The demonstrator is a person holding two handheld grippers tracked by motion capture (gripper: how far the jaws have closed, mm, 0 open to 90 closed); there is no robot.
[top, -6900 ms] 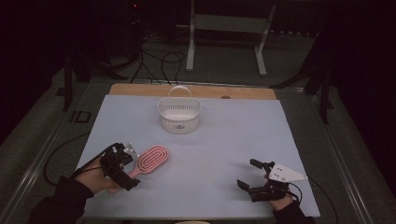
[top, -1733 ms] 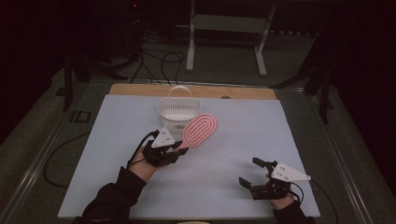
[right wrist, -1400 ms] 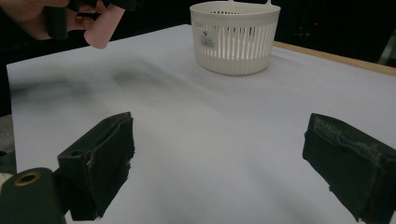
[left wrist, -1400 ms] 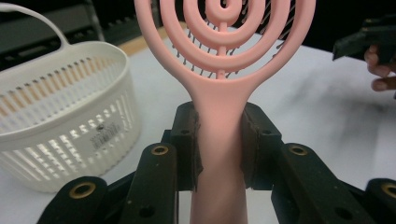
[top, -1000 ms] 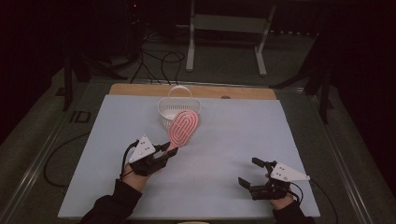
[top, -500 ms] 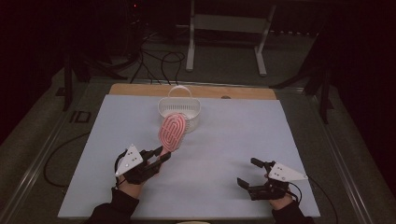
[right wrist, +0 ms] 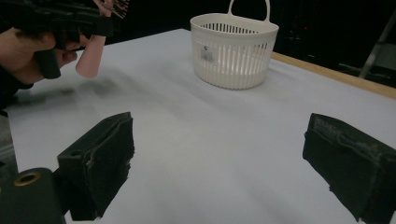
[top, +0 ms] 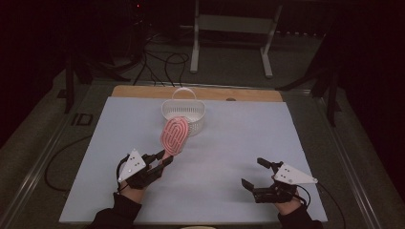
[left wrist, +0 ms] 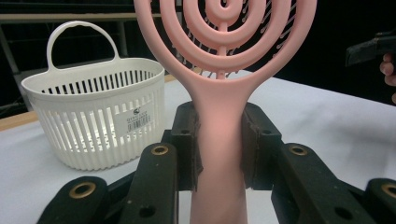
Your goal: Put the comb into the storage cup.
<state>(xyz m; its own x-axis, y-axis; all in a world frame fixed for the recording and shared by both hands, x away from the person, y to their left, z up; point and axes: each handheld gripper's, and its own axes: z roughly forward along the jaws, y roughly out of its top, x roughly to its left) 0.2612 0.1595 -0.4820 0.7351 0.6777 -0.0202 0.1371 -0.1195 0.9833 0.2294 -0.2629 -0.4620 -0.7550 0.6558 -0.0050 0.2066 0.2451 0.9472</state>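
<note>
Hairbrush aimed at basket

My left gripper (left wrist: 219, 154) pinches the pink hairbrush (top: 174, 135) by its handle above the table (top: 239, 143), long axis toward the white basket (top: 184, 114); basket label unreadable. Right gripper (right wrist: 219, 172) spread.

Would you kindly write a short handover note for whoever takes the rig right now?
Left gripper: shut on the pink brush by its handle, head up, held off the table, just short of the basket.
Right gripper: open, nothing between its jaws, low over the white mat at the near right.
Basket: upright at the far middle of the mat, handle up; nothing seen in it.
Done: brush picked up and carried toward the basket.
Left: probably lower the brush into the basket and release.
</note>
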